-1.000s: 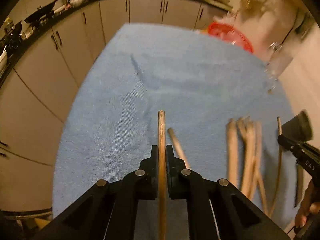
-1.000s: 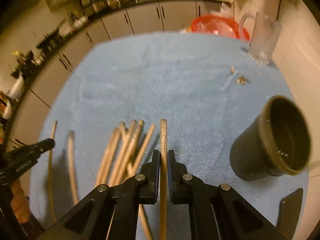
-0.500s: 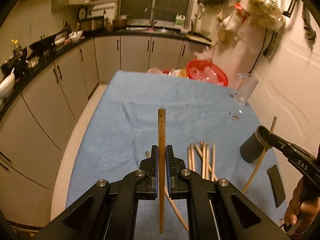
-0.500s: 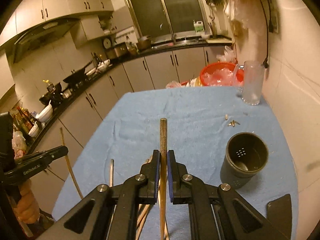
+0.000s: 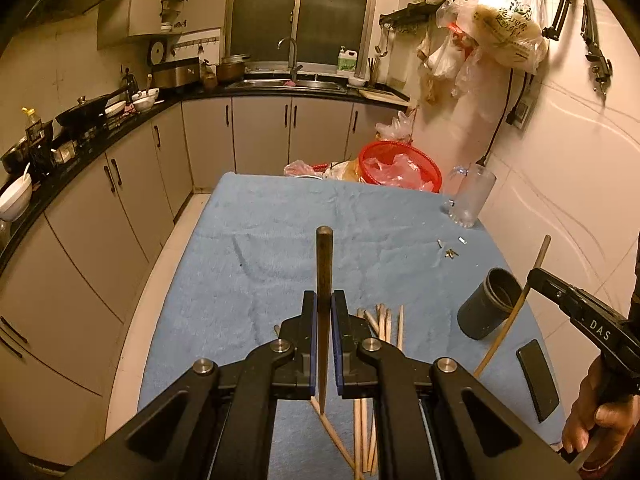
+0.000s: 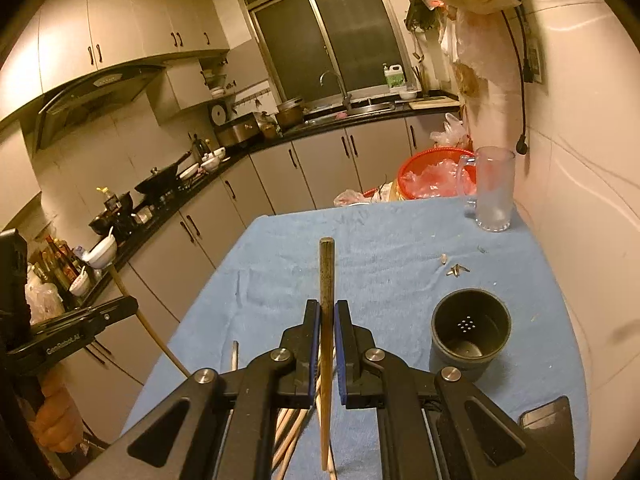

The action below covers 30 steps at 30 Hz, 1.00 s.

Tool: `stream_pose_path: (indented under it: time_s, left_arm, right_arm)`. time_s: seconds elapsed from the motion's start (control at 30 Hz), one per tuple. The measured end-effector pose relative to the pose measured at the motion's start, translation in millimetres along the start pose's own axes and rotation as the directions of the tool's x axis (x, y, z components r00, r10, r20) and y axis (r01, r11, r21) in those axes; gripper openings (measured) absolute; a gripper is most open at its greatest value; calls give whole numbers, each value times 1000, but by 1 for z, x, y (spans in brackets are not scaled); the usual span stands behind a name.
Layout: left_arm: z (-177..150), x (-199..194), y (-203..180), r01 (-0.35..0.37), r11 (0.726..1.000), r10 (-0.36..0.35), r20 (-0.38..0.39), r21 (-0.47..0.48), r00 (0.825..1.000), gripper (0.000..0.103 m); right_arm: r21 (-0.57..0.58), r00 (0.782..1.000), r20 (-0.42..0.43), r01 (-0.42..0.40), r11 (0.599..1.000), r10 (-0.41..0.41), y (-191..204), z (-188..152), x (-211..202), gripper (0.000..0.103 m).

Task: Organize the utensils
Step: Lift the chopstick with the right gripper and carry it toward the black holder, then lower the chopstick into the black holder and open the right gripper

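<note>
My left gripper [image 5: 324,302] is shut on a brown chopstick [image 5: 323,264], held in the air above the blue towel [image 5: 280,248]. My right gripper [image 6: 327,308] is shut on a second chopstick [image 6: 327,272], also lifted. Several loose chopsticks [image 5: 384,320] lie on the towel below and between both grippers. A dark round utensil holder [image 6: 470,332] stands upright and empty to the right of the right gripper, seen too in the left wrist view as the holder [image 5: 486,308]. The right gripper [image 5: 534,276] with its chopstick shows at the right edge there.
A glass mug [image 6: 494,188] and a red basket [image 5: 400,164] stand at the table's far right. Small scraps [image 6: 456,270] lie past the holder. A dark phone [image 5: 538,380] lies at the near right. Kitchen cabinets [image 5: 120,200] run along the left.
Both grippers have risen from the towel, each carrying its chopstick, and tilted up so the kitchen now shows. The loose chopsticks stay on the towel.
</note>
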State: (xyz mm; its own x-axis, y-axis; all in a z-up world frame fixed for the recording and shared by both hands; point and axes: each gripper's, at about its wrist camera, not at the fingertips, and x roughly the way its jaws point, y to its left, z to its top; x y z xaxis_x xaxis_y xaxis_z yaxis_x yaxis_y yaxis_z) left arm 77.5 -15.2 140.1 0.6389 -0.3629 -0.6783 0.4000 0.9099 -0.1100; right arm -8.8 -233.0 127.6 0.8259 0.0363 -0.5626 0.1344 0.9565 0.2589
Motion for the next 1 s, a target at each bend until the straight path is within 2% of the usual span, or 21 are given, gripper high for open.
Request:
stream_pose_path:
  time_s: [0.27,0.57,0.73,1.0]
  left_arm:
    - [9,-4,-18,17,1000,-17,5,24,1000,7]
    - [39,-20,-68,102,993,-105,42,66,994,7]
    - [65,-26,-107,171,980,-178,73,99,981,7]
    - [102,-11,-162,289,952,-296,66,100,953,7]
  right_arm:
    - [22,999,31,-9,1000,8,-13,6,-14,7]
    - [89,990,142,5,996,-18,-48,34,-50,7]
    - [141,975,214,28,990,-58,-75,55,-69,7]
    - [204,952,276,75,976,-131,-111,92,-76,7]
